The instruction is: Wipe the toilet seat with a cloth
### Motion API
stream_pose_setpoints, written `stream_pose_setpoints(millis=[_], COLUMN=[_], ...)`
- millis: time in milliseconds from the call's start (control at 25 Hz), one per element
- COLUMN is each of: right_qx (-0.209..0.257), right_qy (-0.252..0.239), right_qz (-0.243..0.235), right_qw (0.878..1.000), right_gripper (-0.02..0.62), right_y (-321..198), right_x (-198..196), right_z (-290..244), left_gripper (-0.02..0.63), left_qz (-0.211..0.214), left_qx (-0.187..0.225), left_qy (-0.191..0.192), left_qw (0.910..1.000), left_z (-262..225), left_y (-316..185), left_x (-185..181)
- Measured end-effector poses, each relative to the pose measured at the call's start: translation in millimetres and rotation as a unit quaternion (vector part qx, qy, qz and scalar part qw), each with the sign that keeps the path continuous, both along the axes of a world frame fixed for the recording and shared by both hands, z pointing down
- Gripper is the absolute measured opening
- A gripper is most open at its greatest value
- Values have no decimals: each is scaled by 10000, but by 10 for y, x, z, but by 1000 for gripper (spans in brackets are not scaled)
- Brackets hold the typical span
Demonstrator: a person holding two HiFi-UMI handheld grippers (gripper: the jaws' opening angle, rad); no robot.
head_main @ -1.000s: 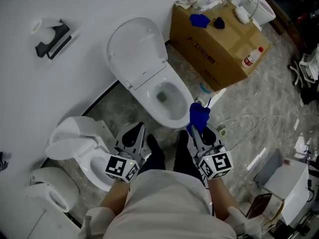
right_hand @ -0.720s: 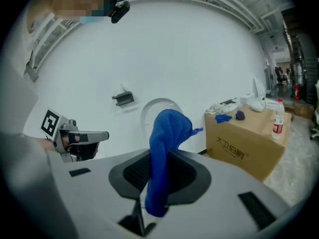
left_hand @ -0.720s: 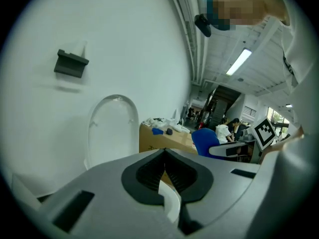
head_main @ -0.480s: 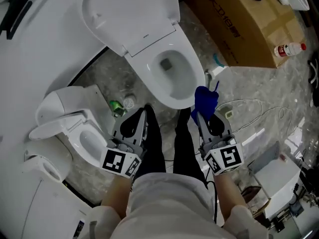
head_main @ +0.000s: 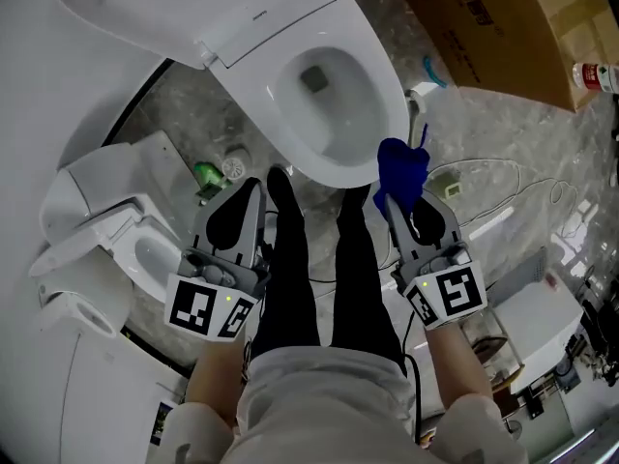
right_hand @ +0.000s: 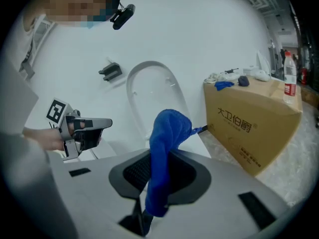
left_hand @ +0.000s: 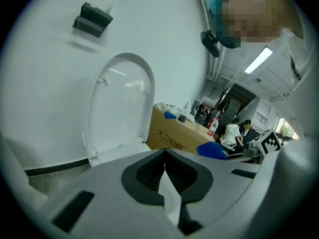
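Note:
The white toilet (head_main: 385, 85) stands ahead with its lid (head_main: 184, 8) raised and its seat ring around the open bowl. My right gripper (head_main: 389, 201) is shut on a blue cloth (head_main: 401, 170), which hangs just off the front right edge of the rim. In the right gripper view the cloth (right_hand: 167, 148) stands up between the jaws of the right gripper (right_hand: 158, 159), in front of the lid (right_hand: 152, 91). My left gripper (head_main: 259, 186) is shut and empty, near the rim's front left. The left gripper view shows the left gripper (left_hand: 164, 159) with its jaws pressed together.
A second toilet (head_main: 106, 230) sits at the left, a green object (head_main: 206, 174) on the floor beside it. A cardboard box (head_main: 513, 27) with a bottle (head_main: 597, 75) is at the upper right. A cable (head_main: 488, 177) lies on the floor. The person's legs (head_main: 309, 269) stand between the grippers.
The head view has closed in on the toilet, which now fills the top of the frame. Both grippers came up to the front rim. The right one still grips the cloth.

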State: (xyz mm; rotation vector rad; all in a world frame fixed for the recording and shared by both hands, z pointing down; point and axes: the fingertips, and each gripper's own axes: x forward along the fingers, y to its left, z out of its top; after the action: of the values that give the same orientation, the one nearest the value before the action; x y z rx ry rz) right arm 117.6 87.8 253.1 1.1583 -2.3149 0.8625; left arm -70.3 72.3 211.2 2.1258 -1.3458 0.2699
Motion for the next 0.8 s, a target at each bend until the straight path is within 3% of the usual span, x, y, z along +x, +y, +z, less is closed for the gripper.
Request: stream_pose_setpoints(millis=[520, 800], right_qx=[-433, -515], right_qy=[81, 72], right_qz=[169, 239], right_qw=[9989, 9984], right_gripper=[72, 72], right_y=[151, 106], right_x=[77, 79], right_z=[918, 1175], left_gripper=[5, 5], left_qz=[82, 127], left_qx=[-568, -626], left_qy=[127, 149], left_qw=[9983, 9978], left_z=[1032, 1184], left_y=[203, 248], left_x=[150, 193])
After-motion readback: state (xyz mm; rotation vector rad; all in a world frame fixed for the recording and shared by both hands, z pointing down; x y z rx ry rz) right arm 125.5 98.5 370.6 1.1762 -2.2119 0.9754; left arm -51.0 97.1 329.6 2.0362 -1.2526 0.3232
